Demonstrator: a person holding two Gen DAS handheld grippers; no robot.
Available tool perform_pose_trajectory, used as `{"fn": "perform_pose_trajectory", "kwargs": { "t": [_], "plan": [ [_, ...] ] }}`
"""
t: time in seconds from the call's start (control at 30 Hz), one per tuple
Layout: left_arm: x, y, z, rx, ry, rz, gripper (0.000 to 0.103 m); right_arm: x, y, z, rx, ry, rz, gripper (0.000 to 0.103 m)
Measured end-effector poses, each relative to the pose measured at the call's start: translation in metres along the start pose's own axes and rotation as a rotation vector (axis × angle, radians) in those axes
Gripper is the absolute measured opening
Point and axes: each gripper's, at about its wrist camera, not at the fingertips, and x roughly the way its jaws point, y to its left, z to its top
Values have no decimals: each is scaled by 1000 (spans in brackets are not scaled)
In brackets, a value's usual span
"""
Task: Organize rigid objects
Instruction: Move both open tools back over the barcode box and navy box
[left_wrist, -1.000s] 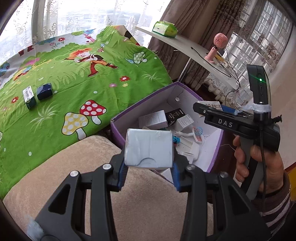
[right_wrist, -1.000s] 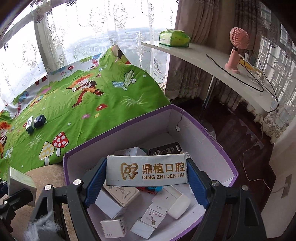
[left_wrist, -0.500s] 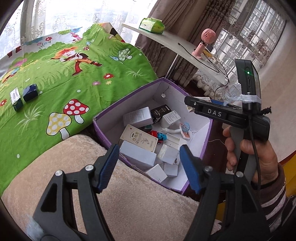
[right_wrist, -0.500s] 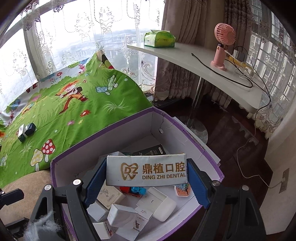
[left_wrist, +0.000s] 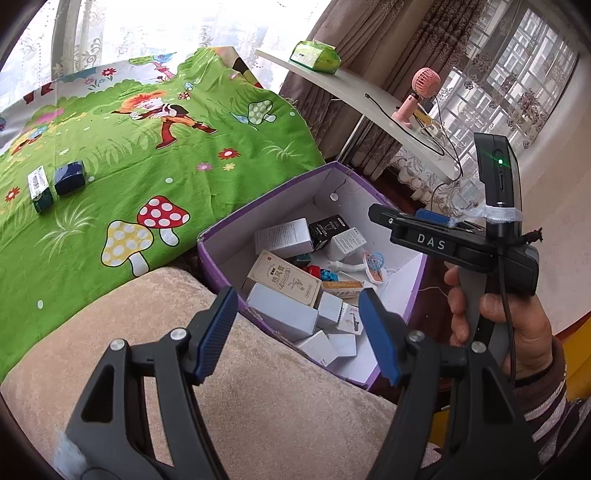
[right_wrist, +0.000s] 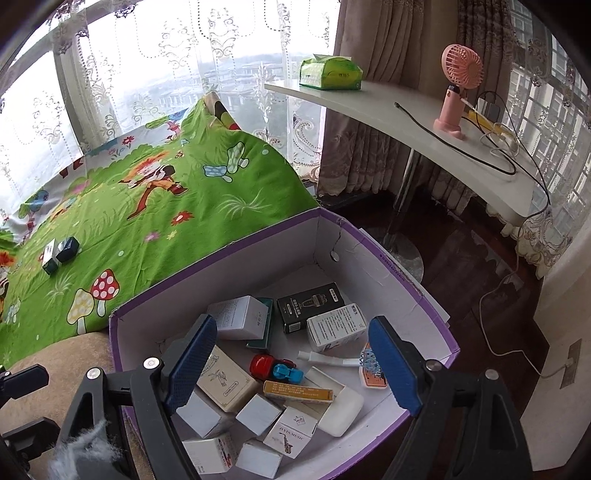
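Observation:
A purple cardboard box (left_wrist: 266, 201) (right_wrist: 221, 258) with a white inside holds several small cartons, a red and blue toy car (right_wrist: 275, 369) and a thin orange carton (right_wrist: 297, 392). My left gripper (left_wrist: 297, 325) hovers open over the box's near corner, and nothing is between its blue pads. My right gripper (right_wrist: 293, 363) is open above the middle of the box, also with nothing in it. In the left wrist view a hand (left_wrist: 517, 325) holds the right gripper's handle beside the box. Two small boxes, one white-green (left_wrist: 40, 188) and one dark blue (left_wrist: 69, 177), lie on the green blanket.
The purple box rests against a beige cushion (left_wrist: 258, 406) and the green cartoon blanket (left_wrist: 147, 155). Behind it a white shelf (right_wrist: 406, 110) carries a pink fan (right_wrist: 456, 92), a green tissue pack (right_wrist: 328, 72) and cables. Dark wood floor (right_wrist: 480, 266) lies to the right.
My left gripper let go of a grey-white carton and now stands open. My right gripper let go of the white dental carton, and its jaws are now bare.

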Motion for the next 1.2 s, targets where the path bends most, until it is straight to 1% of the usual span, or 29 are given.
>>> {"fn": "perform_pose_trajectory", "kwargs": {
  "t": [0.13,0.37,0.63,0.73,0.87,1.2],
  "plan": [
    [-3,8,2,-22,-10,26,71,1,10,1,-2,4,18,85],
    [-8,27,6,-48,-11,78,71,1,40,6,-58,6,53,85],
    [-19,55,19,-66,-22,159,71,4,78,17,-129,1,80,85],
    [-24,74,26,-89,-25,203,71,8,94,22,-158,0,94,85],
    [-31,107,37,-154,-26,250,71,16,119,30,-197,0,118,85],
    [-49,195,75,-288,-75,353,70,40,185,56,-272,1,194,85]
  ]
}}
